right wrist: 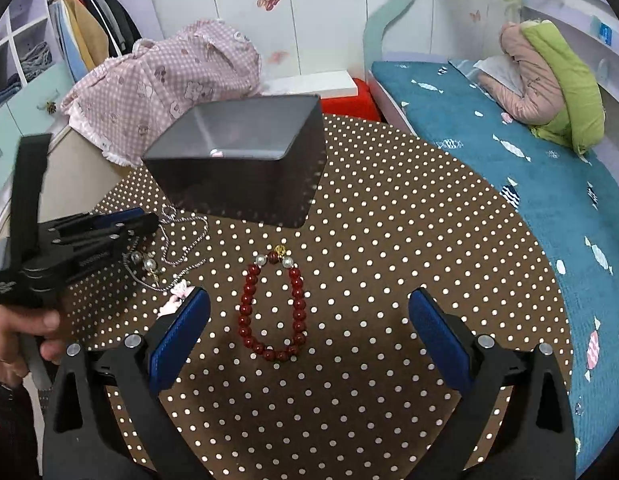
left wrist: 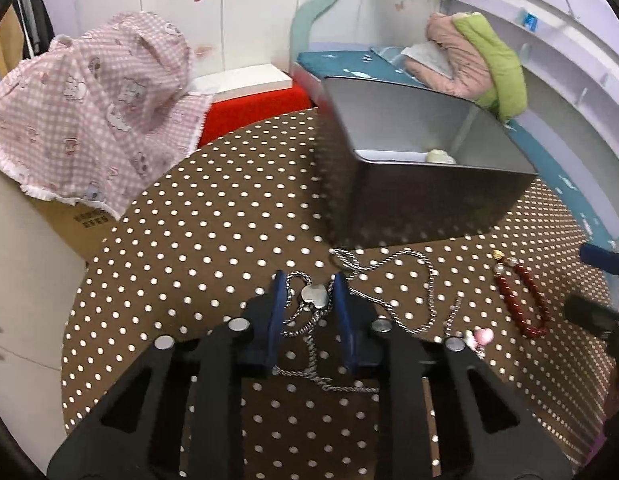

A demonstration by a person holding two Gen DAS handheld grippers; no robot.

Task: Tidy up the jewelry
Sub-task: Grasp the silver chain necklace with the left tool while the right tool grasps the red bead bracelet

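A silver chain necklace (left wrist: pixel 393 276) with a round silver pendant (left wrist: pixel 314 295) lies on the polka-dot table (left wrist: pixel 213 240). My left gripper (left wrist: pixel 309 300) is low over it, its blue pads either side of the pendant with a gap; the jaws are partly open. It also shows in the right wrist view (right wrist: pixel 121 220). A red bead bracelet (right wrist: pixel 271 308) lies flat between the wide-open fingers of my right gripper (right wrist: pixel 309 312). A grey metal box (left wrist: pixel 421 160) stands behind, with a pale item (left wrist: pixel 440 157) inside. A pink charm piece (left wrist: pixel 483 336) lies beside the chain.
A pink checked cloth (left wrist: pixel 89 96) covers a box at the left. A red box with a white lid (left wrist: pixel 253 100) stands behind the table. A teal bed (right wrist: pixel 509 168) with a pink and green jacket (right wrist: pixel 549 80) runs along the right.
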